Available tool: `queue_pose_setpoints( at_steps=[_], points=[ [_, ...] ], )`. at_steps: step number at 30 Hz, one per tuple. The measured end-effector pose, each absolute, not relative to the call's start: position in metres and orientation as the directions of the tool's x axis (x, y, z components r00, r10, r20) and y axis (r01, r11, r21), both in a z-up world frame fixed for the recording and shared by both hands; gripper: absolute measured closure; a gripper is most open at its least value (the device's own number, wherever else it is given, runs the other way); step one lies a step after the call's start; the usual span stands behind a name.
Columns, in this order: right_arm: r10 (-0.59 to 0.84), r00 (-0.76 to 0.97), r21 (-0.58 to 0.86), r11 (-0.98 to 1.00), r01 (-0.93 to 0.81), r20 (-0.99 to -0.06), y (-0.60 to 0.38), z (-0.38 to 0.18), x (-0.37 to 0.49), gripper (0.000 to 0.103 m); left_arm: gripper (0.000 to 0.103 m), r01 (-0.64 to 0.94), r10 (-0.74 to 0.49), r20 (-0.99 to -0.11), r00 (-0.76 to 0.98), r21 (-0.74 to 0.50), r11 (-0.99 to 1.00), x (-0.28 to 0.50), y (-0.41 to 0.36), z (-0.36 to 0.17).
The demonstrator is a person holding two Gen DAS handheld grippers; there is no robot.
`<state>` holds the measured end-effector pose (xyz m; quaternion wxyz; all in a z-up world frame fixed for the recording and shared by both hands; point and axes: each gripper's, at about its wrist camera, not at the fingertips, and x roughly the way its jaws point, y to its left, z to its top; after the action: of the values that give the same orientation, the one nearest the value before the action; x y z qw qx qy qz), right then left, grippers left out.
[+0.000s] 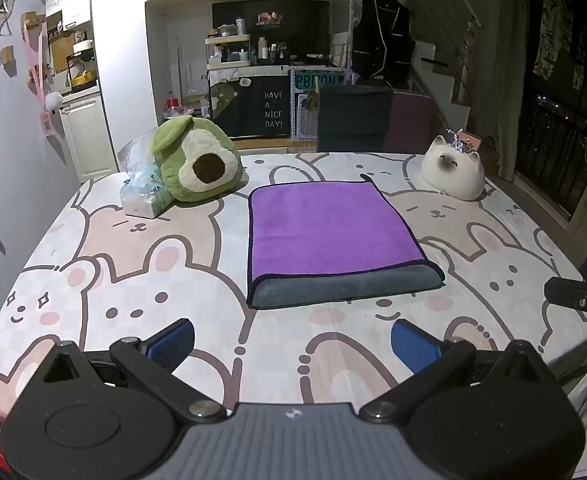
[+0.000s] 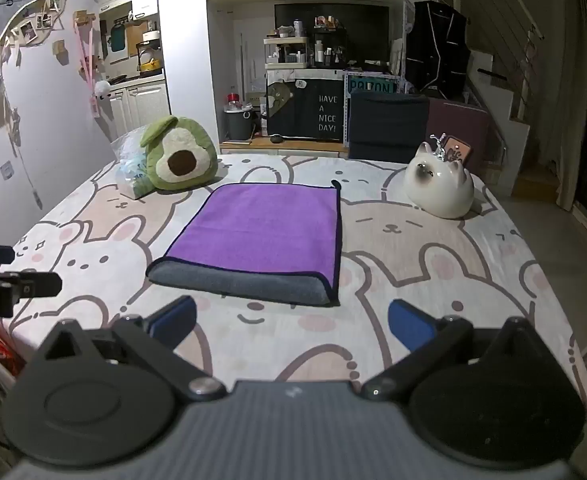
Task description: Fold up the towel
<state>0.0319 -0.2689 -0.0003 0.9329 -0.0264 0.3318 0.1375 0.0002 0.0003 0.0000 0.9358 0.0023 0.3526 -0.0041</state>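
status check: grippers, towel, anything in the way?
Left hand-held gripper open, empty; right open, empty. Towel folded once, flat, untouched. Avocado plush and cat figure sit clear of it.

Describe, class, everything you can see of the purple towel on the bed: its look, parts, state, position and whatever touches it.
The towel is soft, plush-looking cloth, purple on one face and grey on the other, with dark edging. It lies flat on the rabbit-print bed cover, already folded once: the rounded fold faces the cameras, showing a grey band below the purple top layer. A small dark loop sticks up at its far right corner. Only the cover touches it; both open tongs, left and right, sit short of it.
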Motion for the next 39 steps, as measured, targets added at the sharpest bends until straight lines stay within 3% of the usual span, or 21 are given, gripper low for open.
queue_pose_setpoints(
  at_steps=[39],
  points=[
    [0.241, 0.738, 0.044, 0.96, -0.276, -0.63, -0.2679, -0.0004, 0.0316, 0.0, 0.0, 0.007, 0.002, -0.661, 0.75, 0.011, 1.0, -0.0016, 0.0, -0.0004]
  ],
)
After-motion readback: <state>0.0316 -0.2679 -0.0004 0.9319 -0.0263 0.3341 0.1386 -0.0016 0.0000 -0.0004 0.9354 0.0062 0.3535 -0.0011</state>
